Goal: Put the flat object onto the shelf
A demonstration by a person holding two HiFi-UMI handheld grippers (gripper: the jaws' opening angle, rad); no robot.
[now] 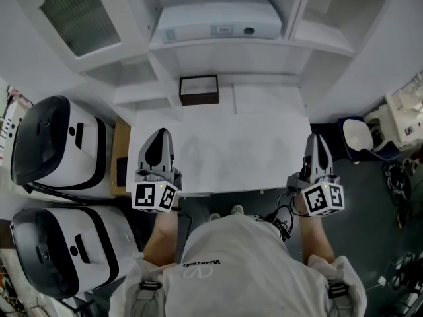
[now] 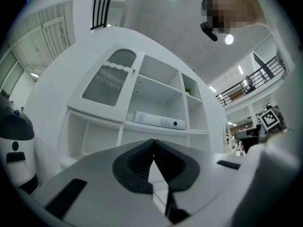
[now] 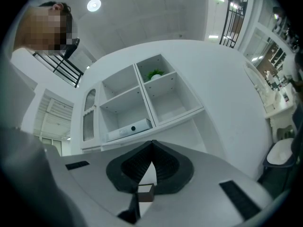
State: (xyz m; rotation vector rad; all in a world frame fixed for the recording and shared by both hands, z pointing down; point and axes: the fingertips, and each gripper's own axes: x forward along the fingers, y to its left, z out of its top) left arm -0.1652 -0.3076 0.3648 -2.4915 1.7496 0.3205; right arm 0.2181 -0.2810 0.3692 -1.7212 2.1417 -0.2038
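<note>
A flat white box (image 1: 218, 22) with a small dark round spot on its front lies on the middle shelf above the white desk (image 1: 218, 150); it also shows as the flat white box (image 2: 158, 120) in the left gripper view and the flat white box (image 3: 129, 129) in the right one. My left gripper (image 1: 159, 136) rests over the desk's left front edge, jaws shut and empty. My right gripper (image 1: 316, 137) sits at the desk's right front corner, also shut with nothing held. Both point at the shelves, well short of the box.
A small dark brown open box (image 1: 199, 90) stands at the back of the desk, under the shelf. Two white-and-black rounded machines (image 1: 59, 147) (image 1: 63, 249) stand to the left. A cabinet door with ribbed glass (image 1: 79, 18) is up left. A white seat (image 1: 360, 136) is right.
</note>
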